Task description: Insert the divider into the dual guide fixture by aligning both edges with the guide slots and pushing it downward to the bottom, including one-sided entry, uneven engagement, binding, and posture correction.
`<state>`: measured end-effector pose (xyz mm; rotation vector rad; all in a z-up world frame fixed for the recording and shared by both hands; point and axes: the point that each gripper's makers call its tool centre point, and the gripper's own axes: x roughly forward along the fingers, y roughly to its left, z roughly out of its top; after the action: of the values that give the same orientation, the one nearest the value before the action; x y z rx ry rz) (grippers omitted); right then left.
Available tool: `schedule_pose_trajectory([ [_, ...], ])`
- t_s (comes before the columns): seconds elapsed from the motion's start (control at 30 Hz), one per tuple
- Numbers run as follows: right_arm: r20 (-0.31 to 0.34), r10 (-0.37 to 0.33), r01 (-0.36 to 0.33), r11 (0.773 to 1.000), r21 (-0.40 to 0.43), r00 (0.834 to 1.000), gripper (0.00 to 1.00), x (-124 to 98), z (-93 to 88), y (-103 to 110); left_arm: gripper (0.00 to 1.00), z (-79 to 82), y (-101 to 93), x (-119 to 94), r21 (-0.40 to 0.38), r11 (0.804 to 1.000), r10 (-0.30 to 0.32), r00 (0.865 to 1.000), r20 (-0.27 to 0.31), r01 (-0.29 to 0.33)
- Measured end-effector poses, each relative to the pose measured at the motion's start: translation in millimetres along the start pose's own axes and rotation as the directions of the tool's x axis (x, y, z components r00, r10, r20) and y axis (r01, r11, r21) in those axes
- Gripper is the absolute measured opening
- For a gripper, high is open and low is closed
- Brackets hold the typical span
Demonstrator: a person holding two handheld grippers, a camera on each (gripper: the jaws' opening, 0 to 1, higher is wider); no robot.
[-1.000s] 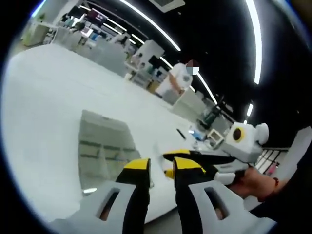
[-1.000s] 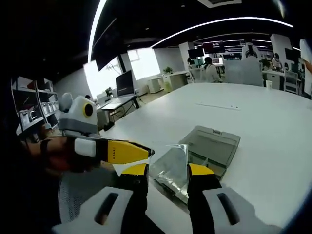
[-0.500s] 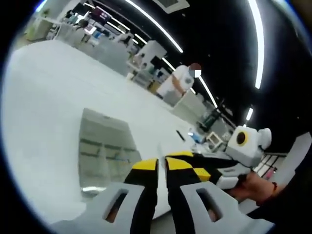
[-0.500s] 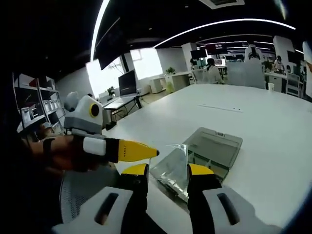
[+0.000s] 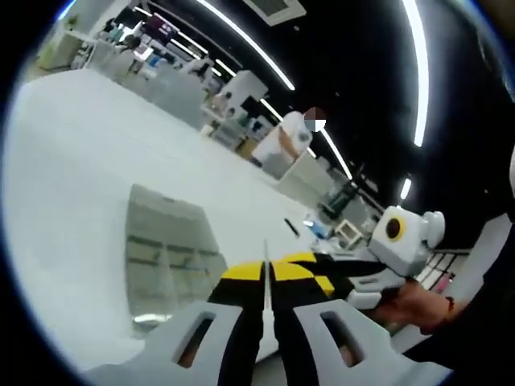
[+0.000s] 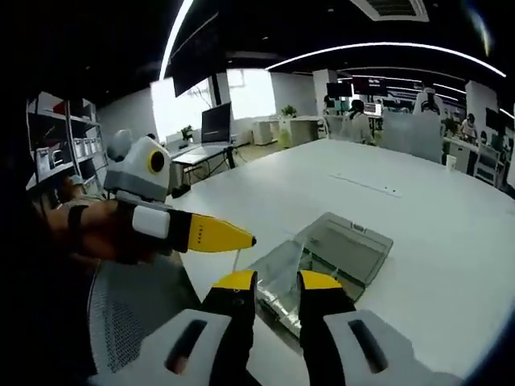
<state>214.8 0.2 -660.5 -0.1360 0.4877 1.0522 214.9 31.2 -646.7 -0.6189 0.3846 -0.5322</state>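
Observation:
The divider [image 6: 278, 264] is a thin clear sheet held up over the table's near edge. In the left gripper view I see it edge-on as a pale line [image 5: 265, 277]. My left gripper [image 5: 266, 272] is shut on that edge, its yellow tips nearly touching. The right gripper [image 6: 278, 281] has the sheet spanning the narrow gap between its jaws. From the left, the left gripper's yellow tip [image 6: 221, 235] meets the sheet's upper corner. The guide fixture [image 5: 165, 249], a clear compartment box [image 6: 350, 245], lies flat on the white table just beyond the divider. My right gripper [image 5: 322, 269] reaches in from the right.
The white table [image 6: 418, 201] stretches wide behind the fixture. A hand [image 5: 414, 301] holds the right gripper. A mesh chair seat [image 6: 137, 305] sits below the table edge. Desks, monitors and people stand far back in the office.
The left gripper's jaws went from open around the divider's edge to shut on it. The right gripper's jaws have drawn closer together. Both views shifted slightly.

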Motion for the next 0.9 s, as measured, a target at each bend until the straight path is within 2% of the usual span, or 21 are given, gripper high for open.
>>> schedule_pose_trajectory([
  [0.03, 0.001, -0.006, 0.006, 1.0, -0.016, 1.0, 0.27, -0.3, 1.3, -0.7, 0.0, 0.5, 0.7, 0.1, 0.007, 1.0, 0.001, 1.0, 0.001, -0.001],
  [0.1, -0.01, -0.006, 0.006, 0.999, -0.033, 1.0, 0.24, -0.5, 1.2, -1.5, 0.0, 1.6, 0.7, -0.4, 0.009, 1.0, 0.0, 1.0, 0.005, 0.0],
  [0.33, -0.032, 0.025, -0.027, 0.998, -0.062, 0.999, 0.21, -0.9, 2.5, 0.2, 0.0, -6.4, -2.5, -4.1, 0.087, 0.996, 0.003, 0.999, -0.041, 0.001],
  [0.47, -0.054, 0.058, -0.063, 0.994, -0.088, 0.997, 0.21, -1.7, 2.7, 3.6, 0.0, -12.1, -5.0, -6.5, 0.15, 0.989, -0.003, 0.997, -0.076, 0.015],
  [0.57, -0.076, 0.073, -0.082, 0.989, -0.122, 0.994, 0.21, -2.3, 1.7, 4.1, 0.0, -12.8, -8.4, -7.5, 0.16, 0.987, -0.02, 0.996, -0.086, 0.034],
  [0.67, -0.08, 0.097, -0.106, 0.988, -0.115, 0.992, 0.19, -3.7, 3.2, 2.8, 0.0, -13.8, -10.0, -8.4, 0.183, 0.982, -0.024, 0.995, -0.096, 0.042],
  [0.8, -0.126, 0.135, -0.154, 0.976, -0.155, 0.983, 0.2, -4.7, -2.0, 7.1, 0.0, -15.0, -11.2, -8.8, 0.197, 0.979, -0.034, 0.994, -0.103, 0.054],
  [0.9, -0.151, 0.135, -0.161, 0.971, -0.175, 0.979, 0.19, -5.8, -4.0, 7.7, 0.0, -19.7, -10.0, -9.2, 0.217, 0.974, -0.033, 0.991, -0.13, 0.061],
])
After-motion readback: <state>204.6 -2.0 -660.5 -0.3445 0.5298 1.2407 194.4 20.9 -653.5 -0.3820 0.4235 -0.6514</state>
